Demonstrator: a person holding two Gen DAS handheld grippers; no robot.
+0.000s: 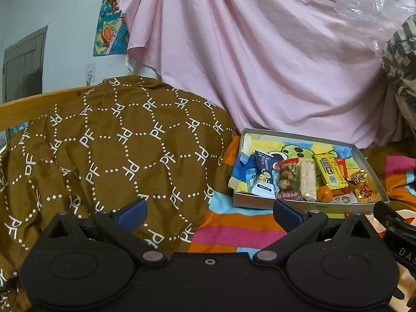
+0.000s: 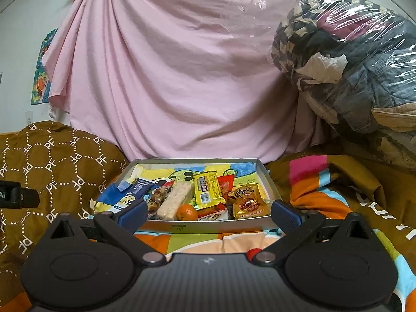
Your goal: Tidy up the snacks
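A shallow grey box [image 2: 267,179] [image 1: 374,174] lies on a striped blanket and holds several snacks in a row: a dark blue packet [image 2: 137,192] [image 1: 264,174], a white rice bar [image 2: 174,200] [image 1: 308,176], a yellow bar [image 2: 206,189] [image 1: 330,171], a small orange [image 2: 187,212] [image 1: 324,193] and a gold packet [image 2: 248,204] [image 1: 364,188]. My right gripper [image 2: 208,212] is open just before the box's near wall, nothing between its fingers. My left gripper [image 1: 209,212] is open to the left of the box, over blanket and brown cloth.
A brown patterned cloth [image 1: 104,143] is heaped on the left. A pink sheet [image 2: 169,78] hangs behind the box. A clear plastic bag of clothes [image 2: 351,59] is piled at the right. The striped blanket [image 2: 325,200] surrounds the box.
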